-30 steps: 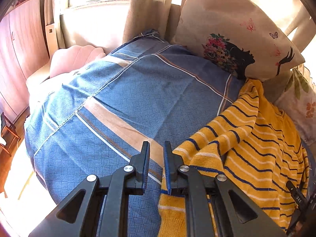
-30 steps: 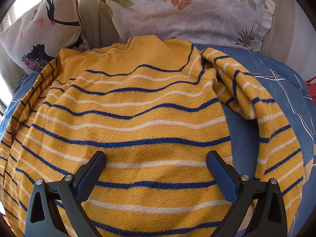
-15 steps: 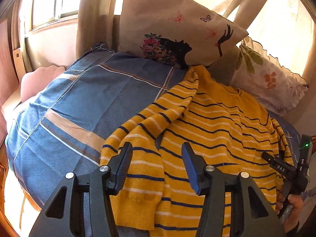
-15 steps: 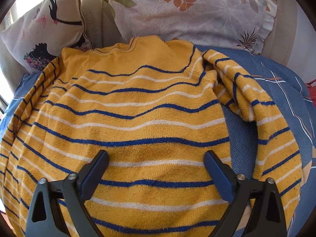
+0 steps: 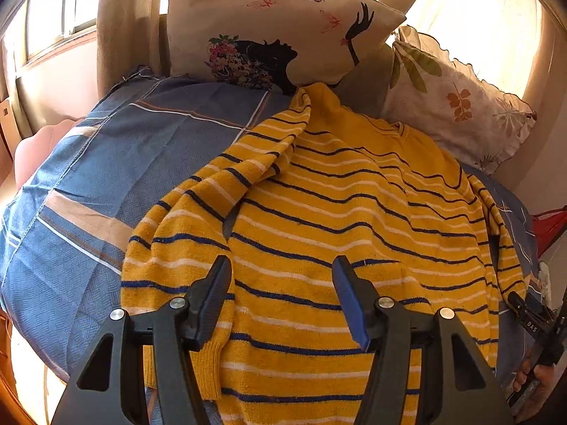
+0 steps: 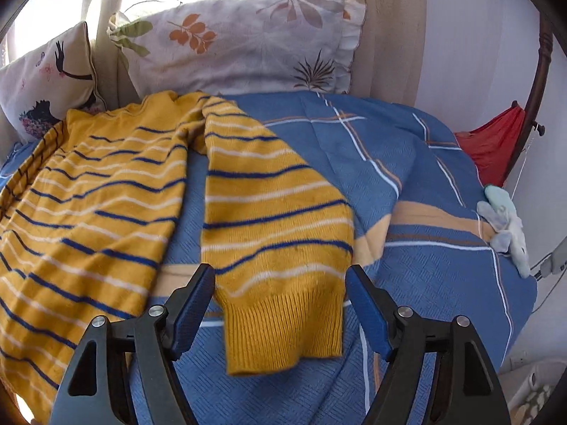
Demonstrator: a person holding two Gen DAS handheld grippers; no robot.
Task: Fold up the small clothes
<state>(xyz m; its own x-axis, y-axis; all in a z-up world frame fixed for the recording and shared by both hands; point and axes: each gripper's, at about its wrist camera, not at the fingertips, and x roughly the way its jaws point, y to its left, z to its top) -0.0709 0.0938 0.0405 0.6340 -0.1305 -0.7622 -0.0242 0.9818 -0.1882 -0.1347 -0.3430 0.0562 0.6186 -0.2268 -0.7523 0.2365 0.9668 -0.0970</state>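
Note:
A yellow sweater (image 5: 354, 212) with blue and white stripes lies spread flat on a blue plaid bedspread (image 5: 106, 177). In the left wrist view my left gripper (image 5: 281, 297) is open and empty over the sweater's lower body, beside its left sleeve (image 5: 198, 219). In the right wrist view the sweater's body (image 6: 88, 205) is at the left and its right sleeve (image 6: 276, 219) lies straight toward me. My right gripper (image 6: 280, 304) is open and empty, with its jaws either side of the sleeve's ribbed cuff (image 6: 283, 329).
Two pillows stand against the back: one with a woman's silhouette (image 5: 276, 28), one with a leaf print (image 6: 241, 42). A small pale cloth item (image 6: 506, 226) lies at the bed's right edge near a red fabric (image 6: 496, 148). The bedspread (image 6: 425, 248) extends right.
My left gripper opened wide and moved right over the sweater's body. My right gripper swung right from the sweater's body to the right sleeve's cuff.

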